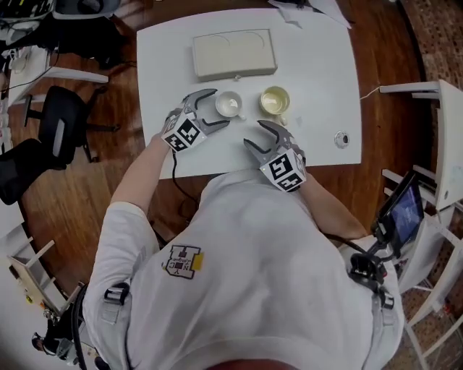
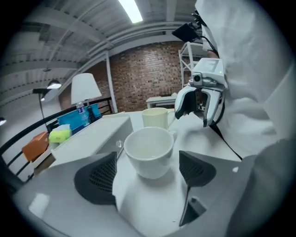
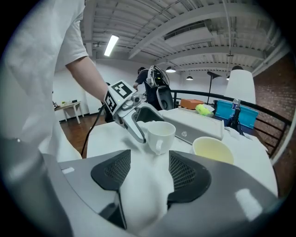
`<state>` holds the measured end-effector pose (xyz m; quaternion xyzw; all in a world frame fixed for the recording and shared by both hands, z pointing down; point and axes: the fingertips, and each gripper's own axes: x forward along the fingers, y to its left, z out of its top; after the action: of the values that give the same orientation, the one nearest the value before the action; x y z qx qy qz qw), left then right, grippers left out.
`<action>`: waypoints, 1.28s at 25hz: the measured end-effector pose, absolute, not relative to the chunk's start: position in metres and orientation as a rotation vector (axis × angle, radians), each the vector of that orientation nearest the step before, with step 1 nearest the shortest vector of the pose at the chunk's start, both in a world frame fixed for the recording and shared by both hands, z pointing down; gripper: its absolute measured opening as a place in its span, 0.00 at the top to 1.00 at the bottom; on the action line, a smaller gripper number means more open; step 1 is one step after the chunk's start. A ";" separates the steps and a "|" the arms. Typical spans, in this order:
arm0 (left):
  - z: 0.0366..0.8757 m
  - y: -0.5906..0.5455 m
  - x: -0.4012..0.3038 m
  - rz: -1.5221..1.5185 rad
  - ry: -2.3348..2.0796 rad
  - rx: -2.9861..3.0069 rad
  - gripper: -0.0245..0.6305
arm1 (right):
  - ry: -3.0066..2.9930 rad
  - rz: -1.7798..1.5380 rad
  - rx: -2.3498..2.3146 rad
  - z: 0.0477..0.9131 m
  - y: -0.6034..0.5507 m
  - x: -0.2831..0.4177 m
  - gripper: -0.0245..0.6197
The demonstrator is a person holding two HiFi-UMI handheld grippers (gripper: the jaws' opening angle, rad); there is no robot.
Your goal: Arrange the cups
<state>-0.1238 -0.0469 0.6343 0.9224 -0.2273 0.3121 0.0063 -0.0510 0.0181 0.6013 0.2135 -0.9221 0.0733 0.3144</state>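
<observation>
teacup (image 1: 229, 105) is sitting upright on the white table (image 1: 318, 69), untouched between the wide-open jaws of the left gripper (image 1: 215, 108); yellowish mug (image 1: 275, 101) is standing at its 3 o'clock. right gripper (image 1: 257, 134) is hovering open, empty, at the mug's 7 o'clock.

Brick wall (image 2: 144, 76), wooden floor (image 1: 76, 206)

"Bright in here, isn't it?"

"Evenly so. The ceiling strip light (image 2: 131, 10) does most of it, and the white table (image 1: 318, 79) nearly glares from above."

"Any shadows?"

"Only a soft one under the white cup (image 2: 149, 152). Both gripper views bulge and go black at the corners, and the far brick wall (image 2: 143, 78) looks slightly soft."
</observation>
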 end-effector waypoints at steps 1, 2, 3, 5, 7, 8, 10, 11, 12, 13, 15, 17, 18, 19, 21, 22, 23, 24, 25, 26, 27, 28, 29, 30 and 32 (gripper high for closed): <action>0.634 -0.051 -0.119 0.997 -0.645 2.920 0.32 | -2.416 0.174 0.555 0.605 0.016 -0.052 0.56; 0.634 -0.054 -0.113 1.019 -0.578 2.950 0.32 | -2.401 0.157 0.550 0.609 0.013 -0.053 0.56; 0.636 -0.055 -0.108 1.045 -0.511 2.975 0.32 | -2.386 0.147 0.550 0.612 0.009 -0.054 0.56; 0.640 -0.055 -0.100 1.097 -0.396 3.019 0.32 | -2.364 0.152 0.563 0.620 0.001 -0.061 0.56; 0.643 -0.053 -0.097 1.124 -0.330 3.045 0.35 | -2.346 0.167 0.586 0.626 -0.004 -0.070 0.56; 0.644 -0.051 -0.097 1.131 -0.313 3.049 0.35 | -2.334 0.167 0.602 0.629 -0.007 -0.074 0.59; 0.643 -0.049 -0.096 1.139 -0.300 3.045 0.35 | -2.301 0.146 0.642 0.631 -0.011 -0.076 0.72; 0.641 -0.049 -0.095 1.139 -0.303 3.042 0.36 | -2.284 0.132 0.658 0.630 -0.013 -0.076 0.78; 0.640 -0.050 -0.094 1.135 -0.308 3.040 0.36 | -2.271 0.120 0.666 0.630 -0.014 -0.075 0.83; 0.639 -0.050 -0.093 1.131 -0.316 3.038 0.36 | -2.265 0.114 0.670 0.630 -0.014 -0.075 0.86; 0.639 -0.050 -0.092 1.121 -0.335 3.035 0.36 | -2.261 0.115 0.676 0.630 -0.014 -0.074 0.87; 0.639 -0.051 -0.092 1.118 -0.361 3.028 0.36 | -2.260 0.121 0.680 0.631 -0.015 -0.073 0.88; 0.639 -0.051 -0.092 1.117 -0.377 3.023 0.36 | -2.259 0.121 0.680 0.630 -0.015 -0.073 0.88; 0.638 -0.051 -0.092 1.114 -0.396 3.019 0.36 | -2.259 0.120 0.681 0.630 -0.016 -0.073 0.88; 0.635 -0.051 -0.094 1.104 -0.433 3.011 0.36 | -2.266 0.116 0.686 0.628 -0.017 -0.073 0.88; 0.634 -0.052 -0.095 1.101 -0.449 3.008 0.36 | -2.272 0.111 0.689 0.626 -0.018 -0.074 0.88; 0.631 -0.053 -0.097 1.102 -0.464 3.006 0.36 | -2.278 0.104 0.692 0.624 -0.019 -0.075 0.88; 0.629 -0.055 -0.099 1.106 -0.478 3.005 0.36 | -2.286 0.096 0.694 0.621 -0.021 -0.077 0.88; 0.625 -0.057 -0.102 1.112 -0.490 3.005 0.36 | -2.295 0.088 0.697 0.618 -0.024 -0.080 0.88; 0.621 -0.059 -0.105 1.118 -0.501 3.005 0.36 | -2.304 0.082 0.700 0.614 -0.026 -0.083 0.88; 0.617 -0.062 -0.109 1.123 -0.509 3.005 0.36 | -2.313 0.078 0.704 0.609 -0.029 -0.086 0.88; 0.611 -0.065 -0.113 1.127 -0.515 3.006 0.36 | -2.323 0.077 0.708 0.603 -0.032 -0.090 0.88; 0.605 -0.068 -0.117 1.131 -0.519 3.008 0.36 | -2.334 0.075 0.713 0.597 -0.035 -0.094 0.89; 0.598 -0.072 -0.121 1.134 -0.524 3.011 0.36 | -2.346 0.071 0.718 0.589 -0.039 -0.098 0.89; 0.583 -0.083 -0.129 1.135 -0.540 3.020 0.36 | -2.369 0.065 0.729 0.574 -0.050 -0.105 0.89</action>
<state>-0.1285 -0.0832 0.5828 0.9213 -0.1648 0.3461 -0.0649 -0.1050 -0.0503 0.5737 0.2781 -0.9036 0.0246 0.3249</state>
